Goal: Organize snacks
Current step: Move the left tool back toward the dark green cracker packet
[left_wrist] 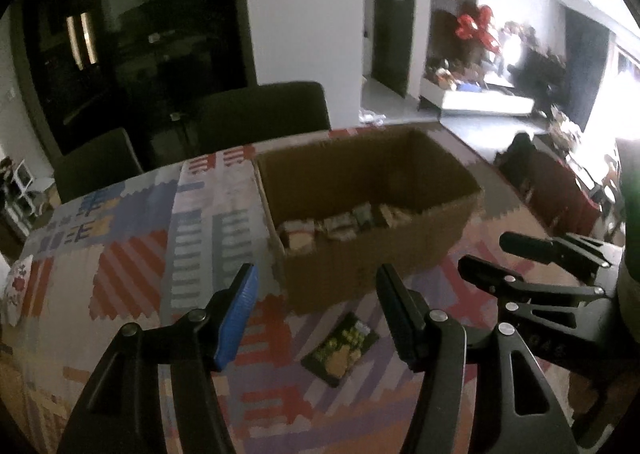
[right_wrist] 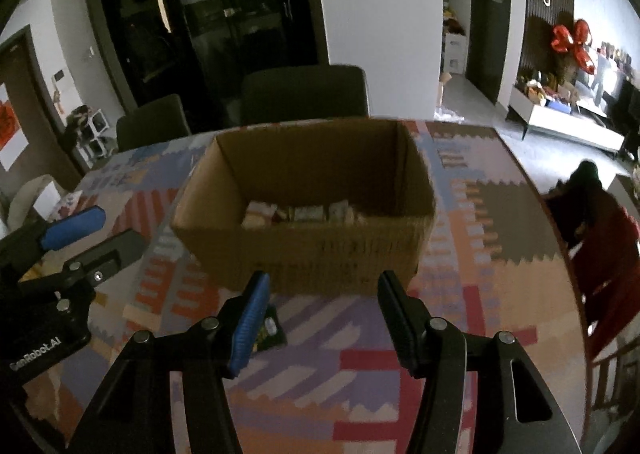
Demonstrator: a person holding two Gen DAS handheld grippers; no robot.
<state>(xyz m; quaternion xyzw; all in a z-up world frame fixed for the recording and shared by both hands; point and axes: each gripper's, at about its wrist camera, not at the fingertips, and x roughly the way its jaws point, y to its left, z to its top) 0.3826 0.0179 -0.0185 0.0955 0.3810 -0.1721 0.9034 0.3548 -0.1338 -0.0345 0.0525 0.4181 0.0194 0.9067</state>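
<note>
An open cardboard box point(left_wrist: 372, 254) stands on the patterned tablecloth and holds several snack packs point(left_wrist: 340, 223); it also shows in the right wrist view point(right_wrist: 304, 250), with the packs point(right_wrist: 304, 213) inside. One dark snack packet with yellow print point(left_wrist: 340, 350) lies flat on the cloth in front of the box, partly hidden behind my right gripper's blue finger in the right wrist view point(right_wrist: 272, 330). My left gripper point(left_wrist: 316, 286) is open and empty above the packet. My right gripper point(right_wrist: 322, 294) is open and empty, just right of the left one.
Two dark chairs point(right_wrist: 304, 93) stand behind the table. A red chair point(right_wrist: 608, 254) stands at the table's right edge point(right_wrist: 560, 238). The patterned cloth point(right_wrist: 480, 262) covers the whole table. A white cushion point(left_wrist: 16, 290) lies at the left edge.
</note>
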